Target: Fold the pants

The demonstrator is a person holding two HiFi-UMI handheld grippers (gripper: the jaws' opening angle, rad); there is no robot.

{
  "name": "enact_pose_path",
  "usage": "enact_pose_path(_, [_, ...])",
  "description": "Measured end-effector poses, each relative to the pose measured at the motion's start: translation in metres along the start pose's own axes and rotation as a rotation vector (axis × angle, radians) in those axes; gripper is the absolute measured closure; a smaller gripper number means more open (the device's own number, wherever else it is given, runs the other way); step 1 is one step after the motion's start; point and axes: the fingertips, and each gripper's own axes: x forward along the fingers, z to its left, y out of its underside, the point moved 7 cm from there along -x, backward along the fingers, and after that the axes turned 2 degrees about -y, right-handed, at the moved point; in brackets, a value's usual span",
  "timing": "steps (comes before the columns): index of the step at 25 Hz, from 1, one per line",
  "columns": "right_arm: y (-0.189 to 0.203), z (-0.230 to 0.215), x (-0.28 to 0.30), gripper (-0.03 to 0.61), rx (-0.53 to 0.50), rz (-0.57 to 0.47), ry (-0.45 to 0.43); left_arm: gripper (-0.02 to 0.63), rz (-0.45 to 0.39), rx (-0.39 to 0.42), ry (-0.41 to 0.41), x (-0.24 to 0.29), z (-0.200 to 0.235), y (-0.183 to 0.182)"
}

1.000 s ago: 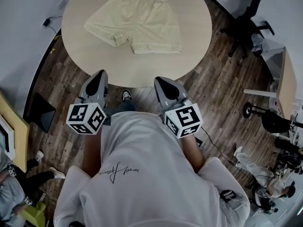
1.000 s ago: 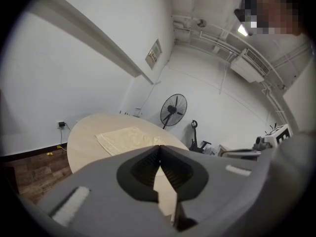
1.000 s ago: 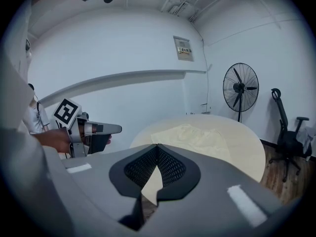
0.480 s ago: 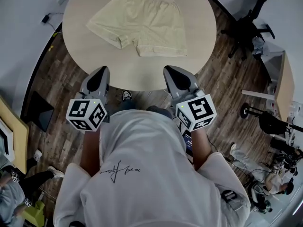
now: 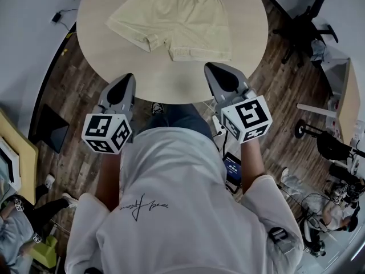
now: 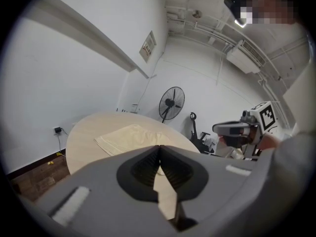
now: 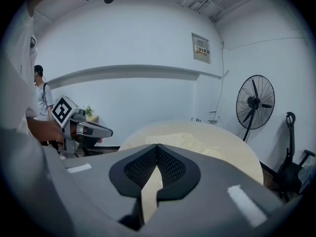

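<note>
A pair of pale yellow fabric shorts [image 5: 171,17] lies spread flat and unfolded on the far half of a round light-wood table [image 5: 171,81], with the leg openings toward the near edge. The grey left gripper [image 5: 127,77] and grey right gripper [image 5: 211,67] are held side by side at that near edge, well apart from the cloth, each with its jaws pressed together on nothing. A person in a white sweatshirt [image 5: 171,210] stands on dark wood-plank flooring [image 5: 68,101]. A black pedestal fan [image 7: 255,102] stands beyond the table.
</note>
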Motion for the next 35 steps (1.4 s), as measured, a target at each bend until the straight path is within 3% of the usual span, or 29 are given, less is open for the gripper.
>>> enact_pose_path(10, [-0.015,-0.041,0.035,0.58,-0.047,0.016,-0.034,0.589,-0.017,-0.028,-0.093,0.018,0.021,-0.012])
enact_pose_path(16, [-0.024,-0.075,0.051,0.58,-0.072,0.042,-0.024,0.589,-0.028,-0.014,-0.102,0.045,0.022,-0.026])
enact_pose_path(28, [-0.031,-0.127,0.107,0.58,-0.169,0.151,-0.1,0.589,0.034,0.012,-0.16,0.09,0.038,-0.031])
enact_pose_path(35, [-0.038,-0.146,0.146,0.58,-0.243,0.178,-0.149,0.589,0.046,-0.017,-0.23,0.097,0.058,-0.03])
